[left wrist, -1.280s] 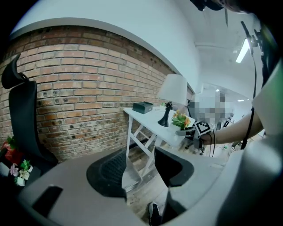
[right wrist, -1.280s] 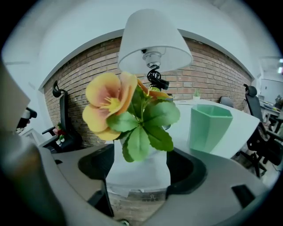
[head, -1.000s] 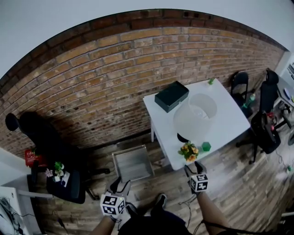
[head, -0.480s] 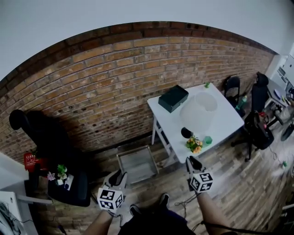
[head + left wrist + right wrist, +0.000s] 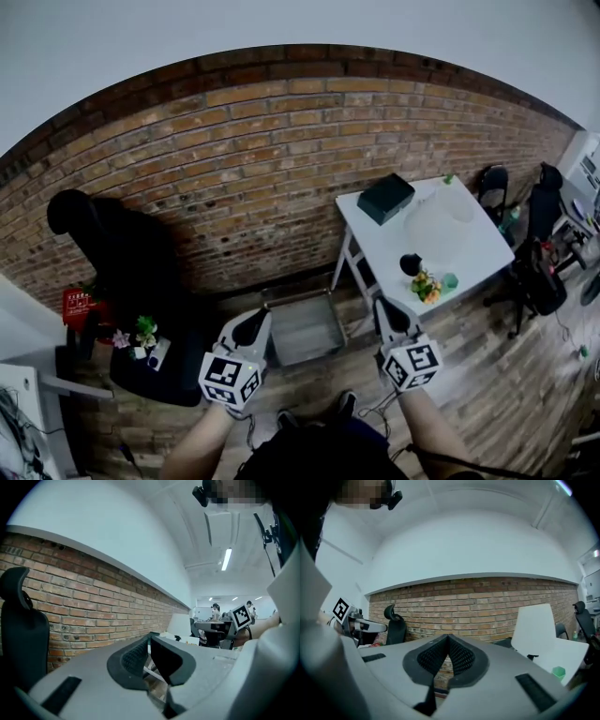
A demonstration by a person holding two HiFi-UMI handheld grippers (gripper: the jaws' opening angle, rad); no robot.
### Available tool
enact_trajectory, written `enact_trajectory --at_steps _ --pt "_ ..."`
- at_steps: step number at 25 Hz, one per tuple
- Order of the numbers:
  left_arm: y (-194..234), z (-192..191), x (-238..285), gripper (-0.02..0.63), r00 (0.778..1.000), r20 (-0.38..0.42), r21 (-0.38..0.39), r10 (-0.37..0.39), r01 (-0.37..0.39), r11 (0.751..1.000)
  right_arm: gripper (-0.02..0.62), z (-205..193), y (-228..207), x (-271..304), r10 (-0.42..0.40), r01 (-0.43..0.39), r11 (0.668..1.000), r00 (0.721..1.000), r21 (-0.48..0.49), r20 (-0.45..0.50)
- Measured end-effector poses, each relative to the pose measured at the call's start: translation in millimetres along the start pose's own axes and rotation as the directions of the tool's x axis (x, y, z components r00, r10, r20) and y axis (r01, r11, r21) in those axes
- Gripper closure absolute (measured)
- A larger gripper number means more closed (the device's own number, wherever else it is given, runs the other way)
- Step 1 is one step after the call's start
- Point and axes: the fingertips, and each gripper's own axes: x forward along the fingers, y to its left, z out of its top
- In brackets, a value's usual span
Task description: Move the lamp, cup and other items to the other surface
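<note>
Hovering empty at six o'clock, the left gripper (image 5: 251, 326) and right gripper (image 5: 387, 311) keep jaws pressed together; lamp (image 5: 437, 223) and green cup (image 5: 451, 280) stand on the white table (image 5: 382, 246) at two o'clock.

no legible text, no readable labels, numbers

White-shaded lamp (image 5: 436, 223) upright at centre of table (image 5: 378, 246); green cup (image 5: 451, 280) and flower pot (image 5: 427, 287) at near edge; dark box (image 5: 386, 198) at far-left corner.

Rough brick wall (image 5: 281, 159), matt white table (image 5: 380, 251), wood-plank floor (image 5: 497, 375)
</note>
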Motion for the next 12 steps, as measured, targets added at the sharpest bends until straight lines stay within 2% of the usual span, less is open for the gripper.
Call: enact_trajectory --at_steps 5,12 --pt "15 18 -24 0.592 0.998 0.045 0.001 0.046 -0.046 0.999 0.591 6 54 23 0.091 -0.091 0.994 0.996 -0.055 -0.006" --pt "25 35 -44 0.594 0.989 0.079 -0.007 0.123 -0.123 0.992 0.591 22 77 43 0.159 -0.159 0.983 0.987 -0.093 -0.004"
